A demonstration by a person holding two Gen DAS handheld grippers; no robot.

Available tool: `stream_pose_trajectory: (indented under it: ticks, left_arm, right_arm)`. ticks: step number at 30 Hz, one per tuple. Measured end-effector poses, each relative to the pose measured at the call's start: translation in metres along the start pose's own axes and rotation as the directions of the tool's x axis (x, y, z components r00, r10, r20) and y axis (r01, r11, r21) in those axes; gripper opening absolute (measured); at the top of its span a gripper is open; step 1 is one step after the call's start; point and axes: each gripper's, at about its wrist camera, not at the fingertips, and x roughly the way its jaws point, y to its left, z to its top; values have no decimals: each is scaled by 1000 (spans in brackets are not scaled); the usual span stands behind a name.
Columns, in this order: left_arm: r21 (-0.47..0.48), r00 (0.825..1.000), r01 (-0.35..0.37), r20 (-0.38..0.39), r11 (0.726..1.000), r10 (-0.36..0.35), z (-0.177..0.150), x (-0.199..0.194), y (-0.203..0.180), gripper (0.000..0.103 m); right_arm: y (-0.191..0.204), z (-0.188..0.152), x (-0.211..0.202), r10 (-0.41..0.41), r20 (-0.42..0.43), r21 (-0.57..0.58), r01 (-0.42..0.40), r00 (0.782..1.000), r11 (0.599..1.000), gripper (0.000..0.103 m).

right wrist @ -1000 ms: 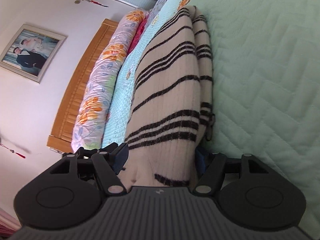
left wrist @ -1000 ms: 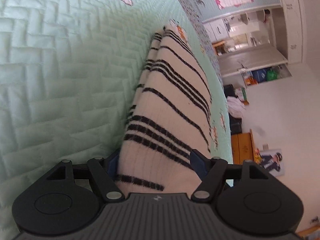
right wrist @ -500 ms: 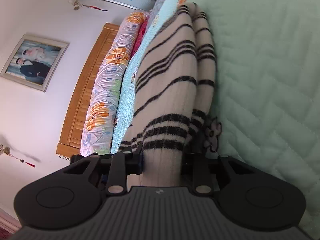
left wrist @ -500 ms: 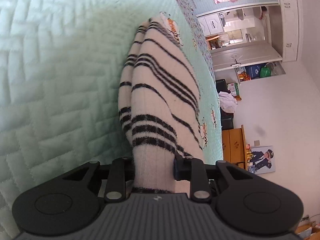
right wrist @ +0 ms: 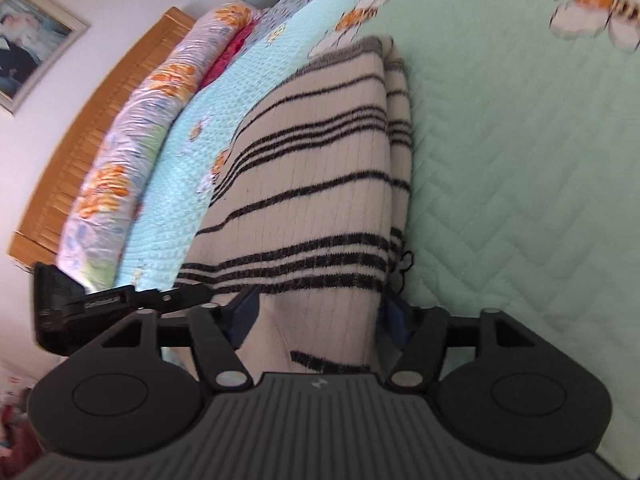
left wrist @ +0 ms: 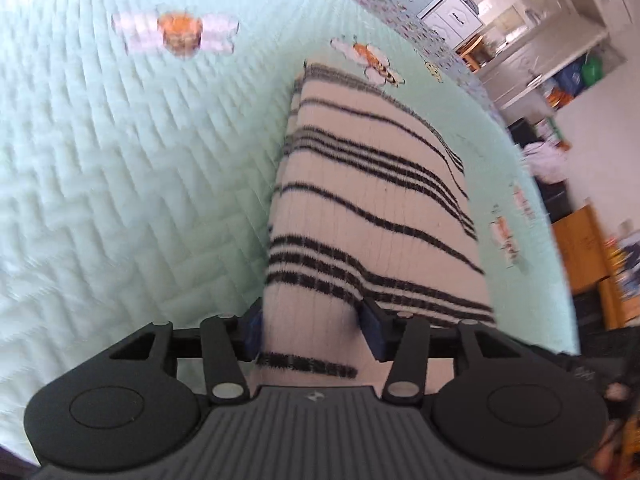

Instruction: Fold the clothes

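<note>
Nearest, the left hand-held gripper (left wrist: 312,330) and the right hand-held gripper (right wrist: 318,318) have just been spreading their jaws, each with an end of the folded striped sweater (left wrist: 372,208) between its pads (contact unclear). Beyond them the sweater lies on the mint quilted bedspread (left wrist: 120,200); a floral bolster (right wrist: 132,136) lies beyond it.
</note>
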Motion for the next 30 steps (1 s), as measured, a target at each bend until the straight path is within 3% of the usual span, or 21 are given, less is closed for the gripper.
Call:
stream_pose_trajectory:
  ticks: [2,6,8,12,17,20,22,27,28,29,30]
  left_arm:
    - [18,999,-49,9,999,49,1,-9,-4,56]
    - [-1,997,-75,7,997,76,4,-9,-1,59]
    - [-32,998,-64,20,997,65,11,-3,7,59]
    - [-97,998,37,60,995,-31,39,16,25,59]
    - [-153,986,157,75,976,-147,80,50,39,59]
    - [-176,979,201,56,964,-194,100,78,43,59]
    - [-199,973,229,51,953,-223,109,94,46,65]
    - [-242,928,369,47,897,-369,116,119,56,69]
    - [-246,918,392,49,887,-393,116,122,57,63]
    - [-244,912,406,53,881,-406,117,124,55,52]
    - [-240,909,413,59,878,-412,118,124,53,35]
  right_arm:
    - [6,1,-6,-39,12,-26,40,999,999,70]
    - [6,4,-6,-65,7,-26,65,998,998,73]
    - [-4,11,-1,-30,13,20,30,999,999,73]
    - [-35,32,14,67,60,151,-75,996,986,74]
    - [-79,62,36,166,156,279,-205,974,938,75]
    - [-83,86,54,185,157,245,-219,970,944,75]
    - [-83,98,65,199,153,218,-230,968,949,76]
    - [-78,116,86,245,125,134,-261,961,956,80]
    - [-75,116,88,238,117,108,-251,964,962,75]
    - [-72,116,90,240,104,96,-250,965,964,59]
    - [-70,116,93,242,90,86,-250,966,964,47]
